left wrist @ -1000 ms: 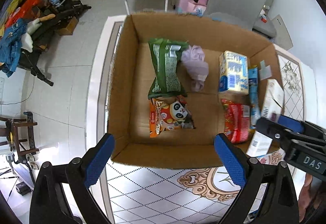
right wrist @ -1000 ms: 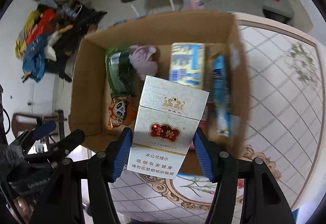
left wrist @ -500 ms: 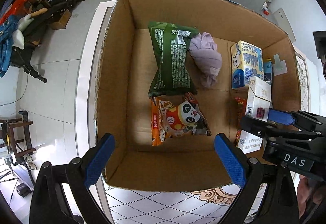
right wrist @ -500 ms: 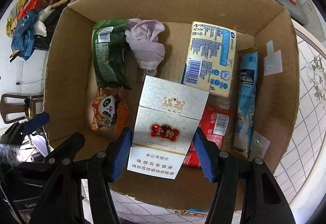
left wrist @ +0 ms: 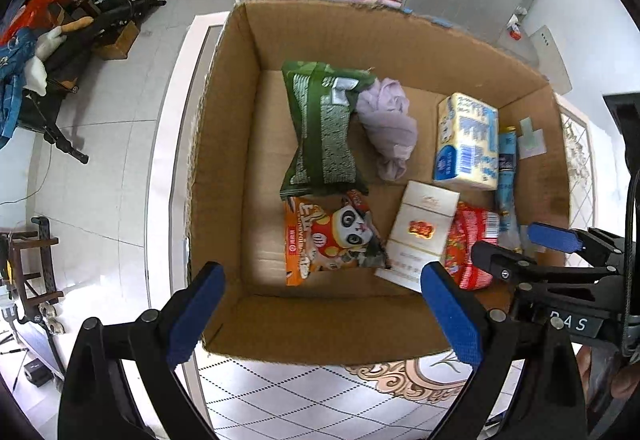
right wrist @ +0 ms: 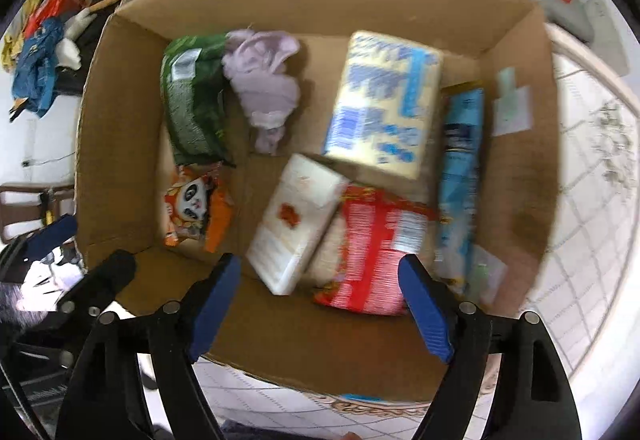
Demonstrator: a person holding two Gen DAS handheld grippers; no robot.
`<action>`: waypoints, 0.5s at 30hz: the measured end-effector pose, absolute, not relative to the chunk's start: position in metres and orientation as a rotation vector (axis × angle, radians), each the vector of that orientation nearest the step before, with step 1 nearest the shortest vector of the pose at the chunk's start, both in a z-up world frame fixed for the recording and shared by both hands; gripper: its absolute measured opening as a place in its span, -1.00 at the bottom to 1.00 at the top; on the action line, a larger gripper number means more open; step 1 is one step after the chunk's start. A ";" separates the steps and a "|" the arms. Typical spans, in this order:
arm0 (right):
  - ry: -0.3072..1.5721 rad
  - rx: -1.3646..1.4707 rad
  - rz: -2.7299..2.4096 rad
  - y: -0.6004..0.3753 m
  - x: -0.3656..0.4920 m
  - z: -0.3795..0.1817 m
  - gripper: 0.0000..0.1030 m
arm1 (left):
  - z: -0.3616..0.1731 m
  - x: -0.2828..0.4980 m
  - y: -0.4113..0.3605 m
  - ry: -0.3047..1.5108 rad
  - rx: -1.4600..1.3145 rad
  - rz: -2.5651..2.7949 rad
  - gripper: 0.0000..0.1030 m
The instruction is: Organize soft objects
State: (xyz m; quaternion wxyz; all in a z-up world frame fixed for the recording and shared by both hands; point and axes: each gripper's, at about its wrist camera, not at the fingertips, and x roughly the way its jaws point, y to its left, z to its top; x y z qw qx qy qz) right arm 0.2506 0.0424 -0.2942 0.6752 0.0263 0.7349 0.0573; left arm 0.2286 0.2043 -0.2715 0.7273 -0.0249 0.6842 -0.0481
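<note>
Bare floor of the cardboard box is left at frame left; the right half is crowded by the white carton and packets.

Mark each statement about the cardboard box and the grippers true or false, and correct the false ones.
1. The white carton is clamped in the right gripper. False: it lies in the cardboard box, clear of the opening jaws.
2. The lilac cloth lies beside the green packet. True.
3. The panda snack bag is outside the box. False: it is inside.
4. The left gripper holds nothing. True.
5. The red packet lies beside the white carton. True.
</note>
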 end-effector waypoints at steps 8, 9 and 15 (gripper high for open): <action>1.561 0.082 0.015 0.002 0.229 -0.251 0.84 | -0.240 0.217 0.187 1.455 -0.047 -0.107 0.94; 1.545 0.083 0.006 -0.002 0.225 -0.244 0.84 | -0.235 0.215 0.184 1.446 -0.043 -0.104 0.94; 1.447 0.064 -0.030 -0.012 0.196 -0.201 0.84 | -0.190 0.196 0.170 1.359 -0.014 -0.089 0.94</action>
